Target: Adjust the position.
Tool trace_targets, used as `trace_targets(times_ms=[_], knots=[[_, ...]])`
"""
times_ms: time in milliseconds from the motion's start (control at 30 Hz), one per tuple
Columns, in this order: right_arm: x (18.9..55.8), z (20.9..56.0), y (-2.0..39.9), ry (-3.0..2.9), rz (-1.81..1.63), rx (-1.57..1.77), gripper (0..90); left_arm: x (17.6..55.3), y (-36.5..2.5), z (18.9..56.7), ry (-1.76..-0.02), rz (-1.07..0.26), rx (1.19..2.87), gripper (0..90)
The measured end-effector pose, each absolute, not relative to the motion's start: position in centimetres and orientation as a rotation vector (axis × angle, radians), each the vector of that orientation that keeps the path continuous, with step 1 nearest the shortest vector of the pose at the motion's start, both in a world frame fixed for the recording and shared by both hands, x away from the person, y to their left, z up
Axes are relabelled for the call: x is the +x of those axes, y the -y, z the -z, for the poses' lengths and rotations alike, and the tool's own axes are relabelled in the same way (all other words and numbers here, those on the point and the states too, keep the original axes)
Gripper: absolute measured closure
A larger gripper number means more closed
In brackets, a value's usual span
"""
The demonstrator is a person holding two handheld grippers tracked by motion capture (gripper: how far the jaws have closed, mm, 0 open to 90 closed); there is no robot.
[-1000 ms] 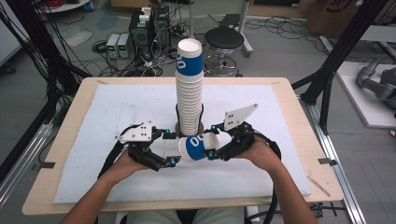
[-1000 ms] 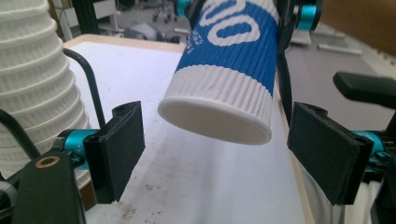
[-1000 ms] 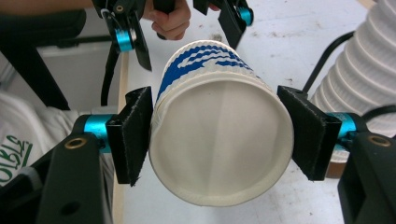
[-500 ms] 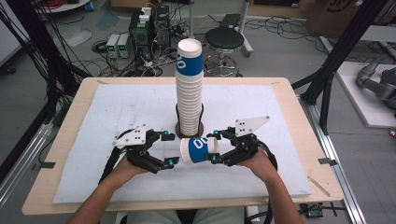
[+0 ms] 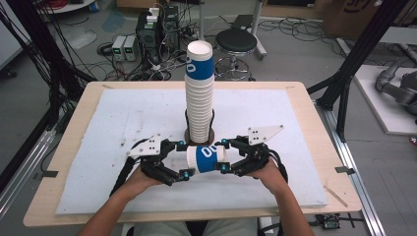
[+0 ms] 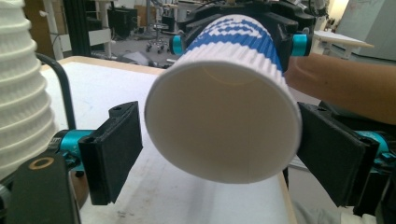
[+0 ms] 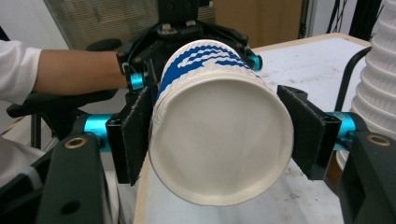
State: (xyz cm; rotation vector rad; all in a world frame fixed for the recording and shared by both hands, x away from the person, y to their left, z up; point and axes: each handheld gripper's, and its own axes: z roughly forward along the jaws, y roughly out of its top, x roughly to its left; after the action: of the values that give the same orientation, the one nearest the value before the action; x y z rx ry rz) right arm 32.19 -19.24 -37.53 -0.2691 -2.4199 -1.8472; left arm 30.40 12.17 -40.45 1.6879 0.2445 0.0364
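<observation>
- White ribbed paper cup with a blue printed band [image 5: 206, 158] lies on its side, held level between the two grippers, just above the white foam mat [image 5: 98, 123].
- Right gripper [image 5: 225, 155] clamps one end of the cup: in the right gripper view the cup [image 7: 219, 126] sits between both black pads, left pad hard against the wall, right pad at the rim edge. Holding it.
- Left gripper [image 5: 184, 159] sits at the cup's other end. Jaws have just been opening; they stand wide.
- In the left gripper view the cup's open mouth [image 6: 224, 126] faces the camera between the pads: clear gap on the left pad side, right pad at or just beside the rim; contact there can't be told. Not gripping.
- Cup's blue band lies nearer the right gripper; the white end points to the left gripper.
- Tall stack of white ribbed paper cups [image 5: 199, 98], top one blue-banded, stands upright in a black wire holder just behind both grippers, apart from the held cup.
- Wooden table [image 5: 314, 128] carries the mat under both grippers.
</observation>
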Motion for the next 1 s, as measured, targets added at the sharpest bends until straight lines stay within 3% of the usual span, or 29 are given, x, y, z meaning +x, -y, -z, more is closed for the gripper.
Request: trace_targets(times_ms=[167, 500, 733, 867, 1000], knots=[[32.2, 37.7, 19.1, 2.421, 1.827, -0.262, 31.1, 30.5, -11.9, 40.4, -0.234, -0.016, 1.672, 16.9], [32.2, 37.8, 19.1, 2.431, 1.795, -0.253, 32.2, 30.6, -12.5, 40.1, -0.191, -0.02, 1.678, 27.2], [32.1, 37.3, 19.0, 2.459, 1.745, -0.26, 31.6, 30.6, -12.6, 39.0, -0.162, -0.031, 1.718, 29.7], [32.0, 36.9, 18.8, 2.454, 1.747, -0.31, 20.6, 30.6, -12.7, 38.7, -0.168, -0.048, 1.741, 30.6], [32.0, 36.5, 18.9, 2.485, 1.728, -0.329, 20.6, 30.7, -12.9, 38.5, -0.184, -0.063, 1.784, 30.8]])
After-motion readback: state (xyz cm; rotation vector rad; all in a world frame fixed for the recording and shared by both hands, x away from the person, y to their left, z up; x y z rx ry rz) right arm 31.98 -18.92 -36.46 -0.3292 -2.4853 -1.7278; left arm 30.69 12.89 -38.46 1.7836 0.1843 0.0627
